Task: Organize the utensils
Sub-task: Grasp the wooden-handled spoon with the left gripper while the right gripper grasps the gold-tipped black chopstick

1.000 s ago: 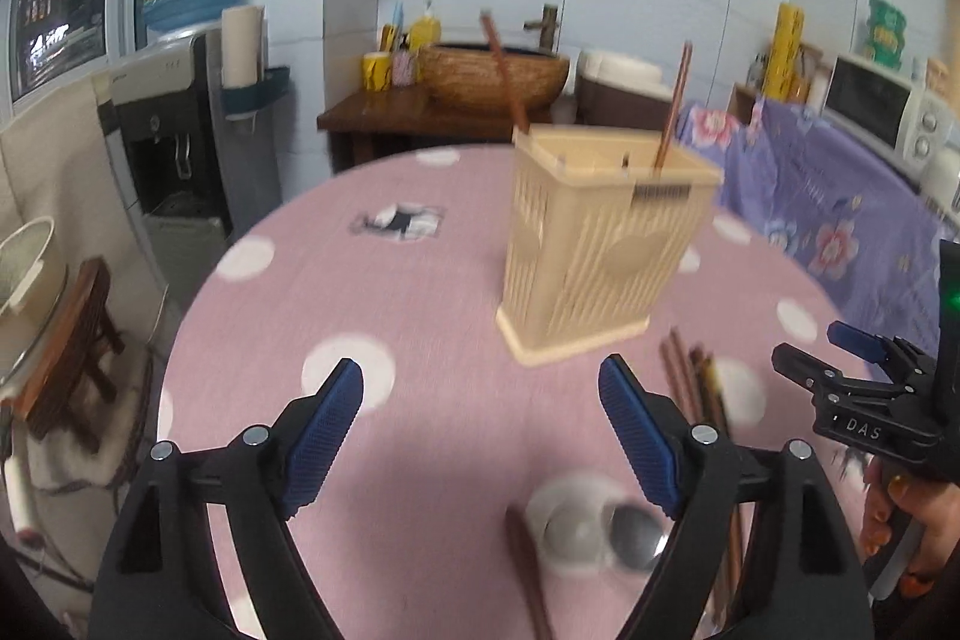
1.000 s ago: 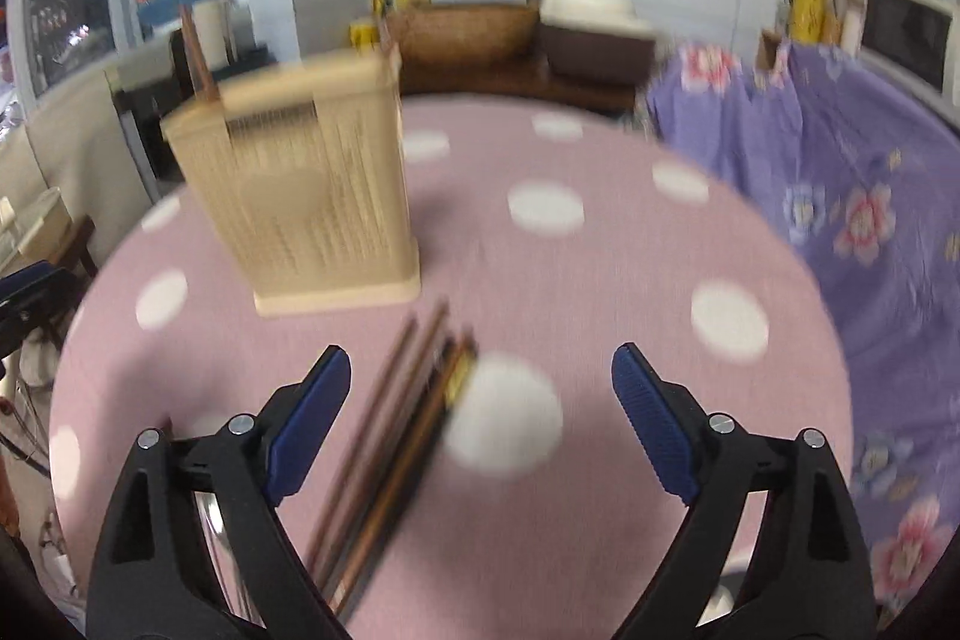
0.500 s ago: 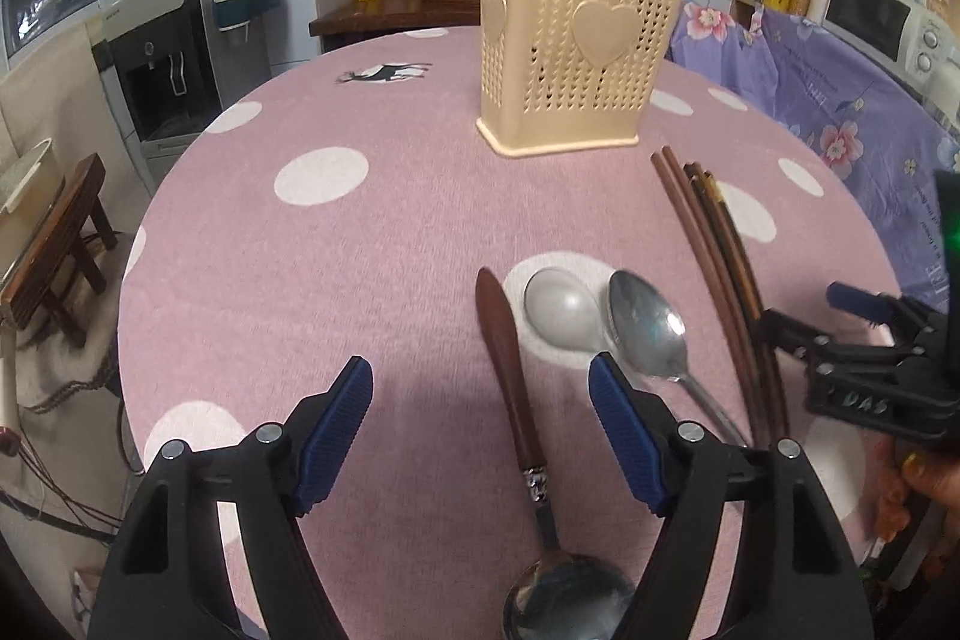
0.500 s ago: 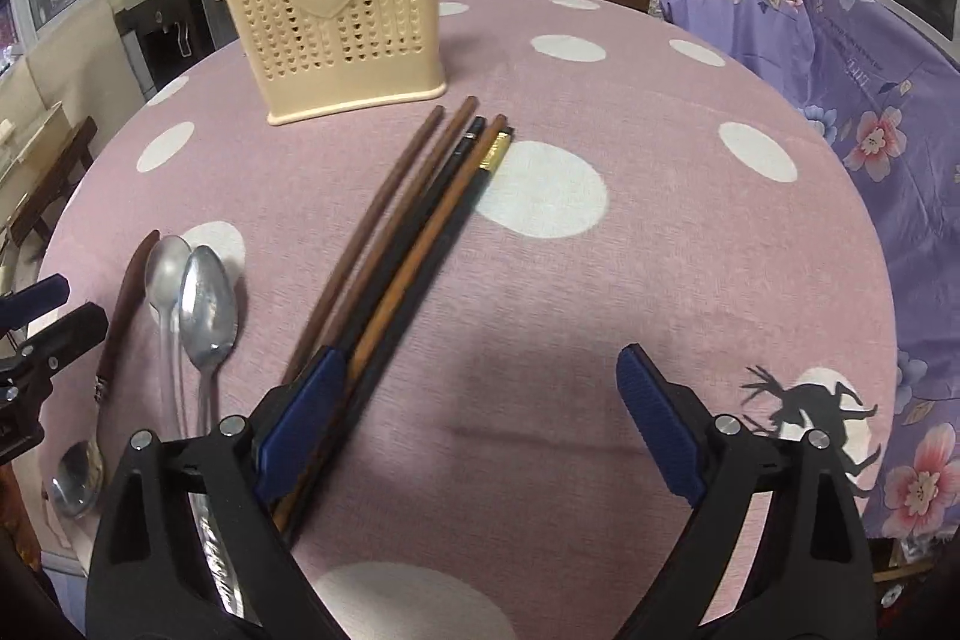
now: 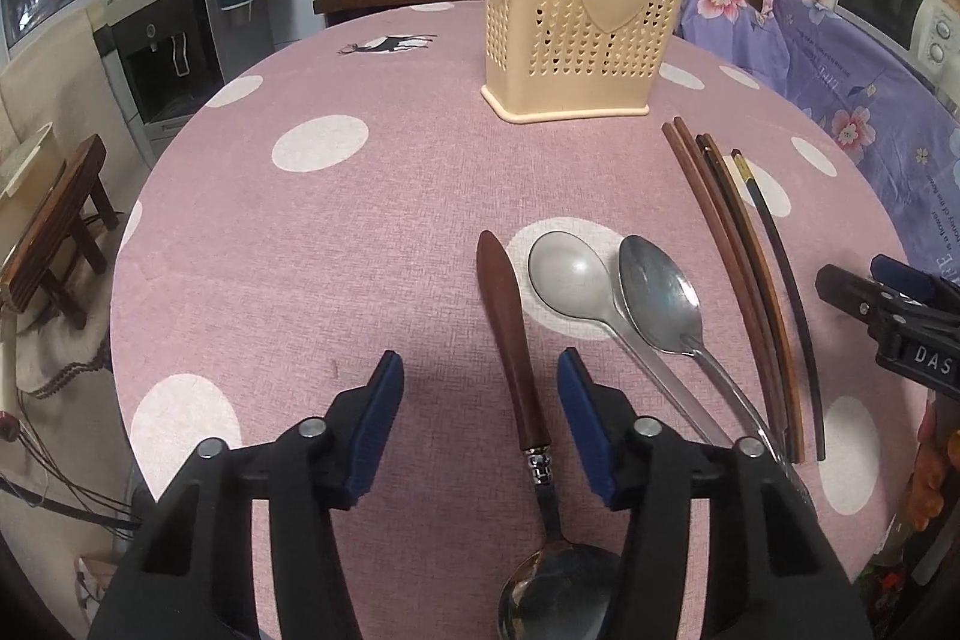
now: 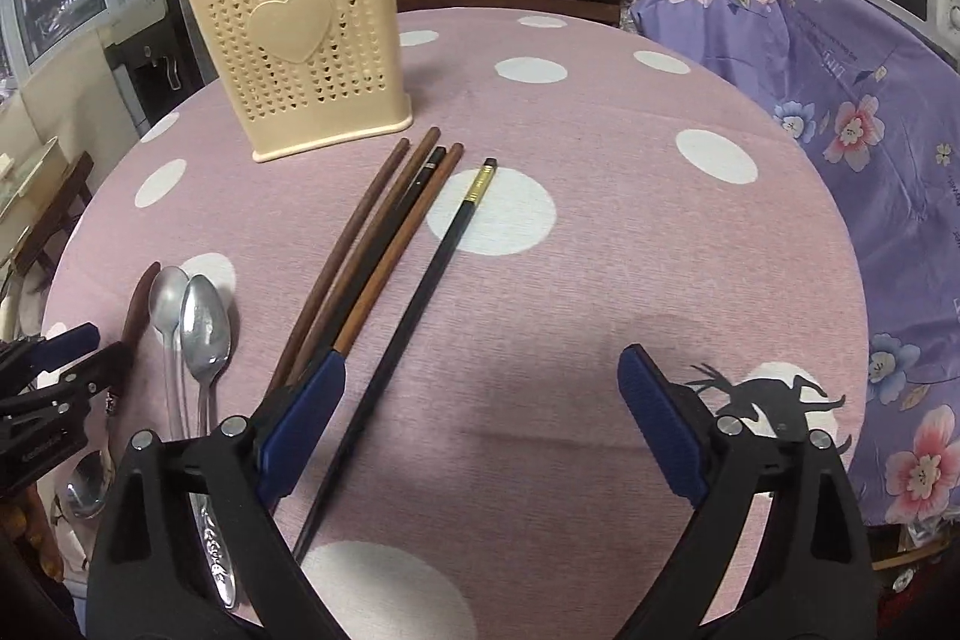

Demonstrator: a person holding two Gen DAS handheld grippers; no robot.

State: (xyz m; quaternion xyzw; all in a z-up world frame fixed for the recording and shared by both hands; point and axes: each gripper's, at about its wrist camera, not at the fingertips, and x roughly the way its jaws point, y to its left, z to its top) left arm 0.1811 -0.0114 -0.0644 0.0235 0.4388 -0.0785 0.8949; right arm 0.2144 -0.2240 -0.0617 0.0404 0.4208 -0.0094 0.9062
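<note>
You've narrowed your left gripper (image 5: 477, 409) around the wooden-handled spoon (image 5: 510, 334), not yet touching, while your right gripper (image 6: 480, 415) gapes wide over the chopsticks (image 6: 384, 244).

— What do my left tongs (image 5: 477, 421) look like from your side?

— Black plastic arms, blue ribbed pads (image 5: 378, 427) on the inner faces, and round silver screws at the joints.

— I see the same build on my right tongs (image 6: 483, 421): black frame, blue pads (image 6: 660, 430), silver screws. In the left view their side carries white letters, "DAS".
</note>
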